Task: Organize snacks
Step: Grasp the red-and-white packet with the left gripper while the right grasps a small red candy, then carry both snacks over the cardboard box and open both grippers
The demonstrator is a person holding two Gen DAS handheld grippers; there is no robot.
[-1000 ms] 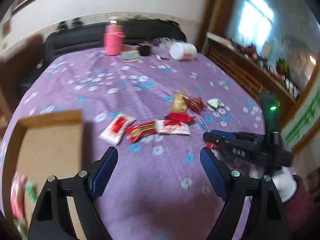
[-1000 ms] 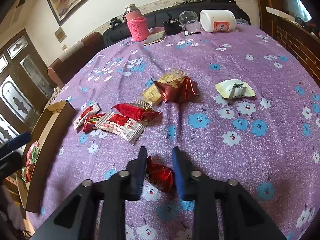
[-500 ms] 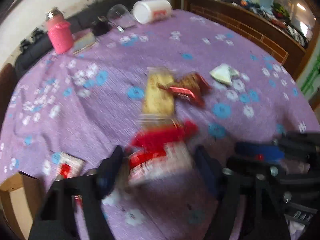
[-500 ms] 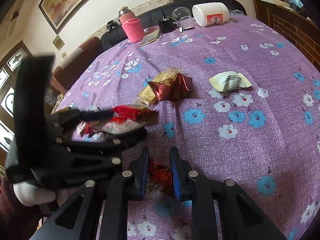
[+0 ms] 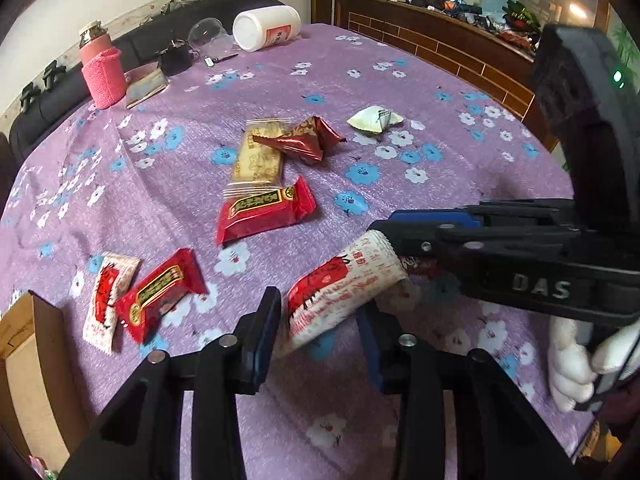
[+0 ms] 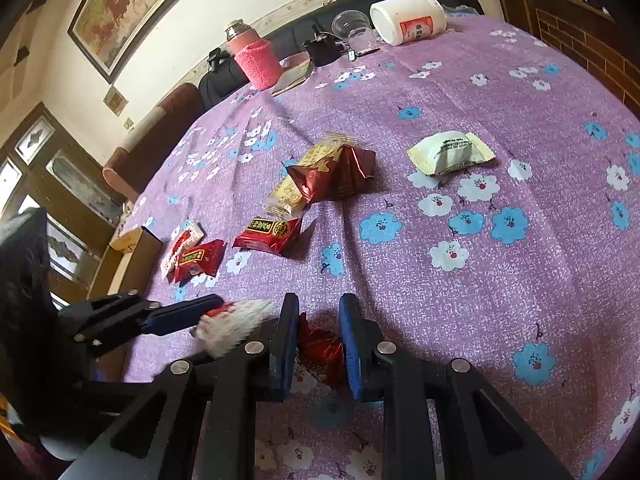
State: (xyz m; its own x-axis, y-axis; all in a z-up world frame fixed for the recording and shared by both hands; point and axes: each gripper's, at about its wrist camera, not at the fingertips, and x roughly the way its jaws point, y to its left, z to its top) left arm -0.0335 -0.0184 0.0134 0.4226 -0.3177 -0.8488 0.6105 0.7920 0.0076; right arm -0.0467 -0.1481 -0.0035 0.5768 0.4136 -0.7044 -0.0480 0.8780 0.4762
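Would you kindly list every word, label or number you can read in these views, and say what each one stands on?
"DAS": raised letters on the right gripper body.
White and red snack packet in the left gripper: Chinese print, unreadable.
Red snack packets: gold label, too small.
Pale wrapped snack: fine print, too small.
White jar: red label, blurred.
Dark red wrapper: lettering unclear.
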